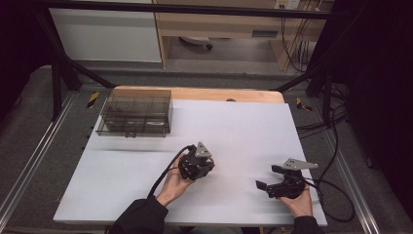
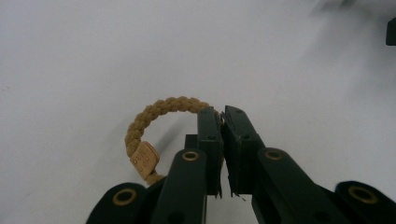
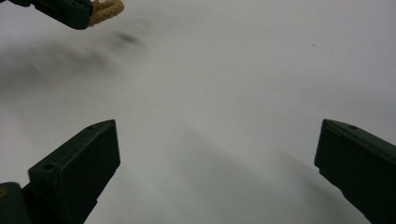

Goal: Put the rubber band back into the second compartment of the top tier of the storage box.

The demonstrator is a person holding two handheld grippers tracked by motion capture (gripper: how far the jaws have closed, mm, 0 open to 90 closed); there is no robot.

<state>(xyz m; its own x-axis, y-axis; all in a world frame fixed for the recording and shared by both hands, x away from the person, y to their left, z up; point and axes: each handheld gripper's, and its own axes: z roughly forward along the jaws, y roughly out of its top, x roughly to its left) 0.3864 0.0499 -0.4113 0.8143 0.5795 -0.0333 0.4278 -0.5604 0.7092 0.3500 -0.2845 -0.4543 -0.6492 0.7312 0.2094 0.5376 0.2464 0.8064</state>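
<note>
2 grippers worked over the white table, a clear compartment box far left. The right gripper gaped empty. The left gripper pinched a tan braided bracelet: probably light, limp, best gripped across its cord.

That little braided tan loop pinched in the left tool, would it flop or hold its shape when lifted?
The braided loop keeps its arch while pinched in the left gripper, so probably springy, not limp. Woven cord suggests light and grippy, unlikely to slip or break.
</note>
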